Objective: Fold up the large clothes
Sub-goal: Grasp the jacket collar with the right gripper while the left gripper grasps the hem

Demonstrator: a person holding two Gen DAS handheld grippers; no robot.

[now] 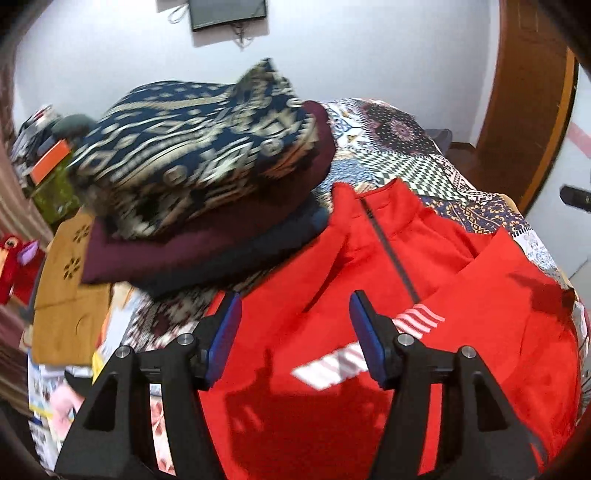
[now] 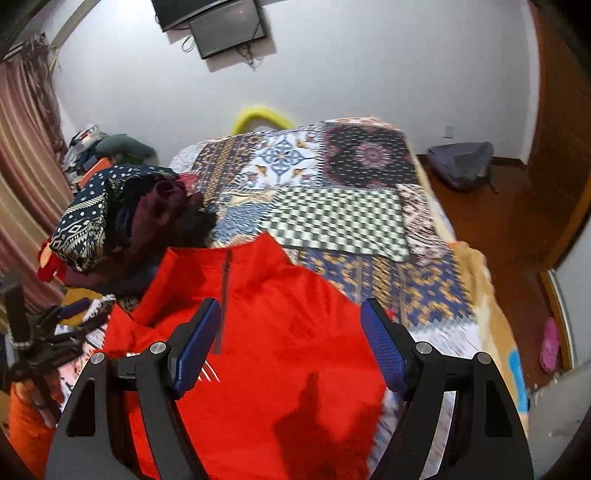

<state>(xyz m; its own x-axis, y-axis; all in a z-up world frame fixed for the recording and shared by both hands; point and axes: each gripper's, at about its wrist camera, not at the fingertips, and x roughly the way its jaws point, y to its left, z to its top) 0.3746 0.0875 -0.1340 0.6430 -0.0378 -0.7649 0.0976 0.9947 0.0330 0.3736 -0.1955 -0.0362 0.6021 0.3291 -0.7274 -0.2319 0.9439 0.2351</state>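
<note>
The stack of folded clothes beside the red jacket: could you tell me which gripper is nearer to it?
Left. The left gripper hovers open over the red jacket right below the stack of folded clothes; the right gripper hovers farther along the jacket, toward the bed's bare side.

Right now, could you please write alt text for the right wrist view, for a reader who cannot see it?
A red jacket lies spread on a patchwork quilt, zipper up, below the right gripper, whose blue-padded jaws stand open and hold nothing. To the left sits a pile of clothes; a screen hangs on the white wall behind.
</note>
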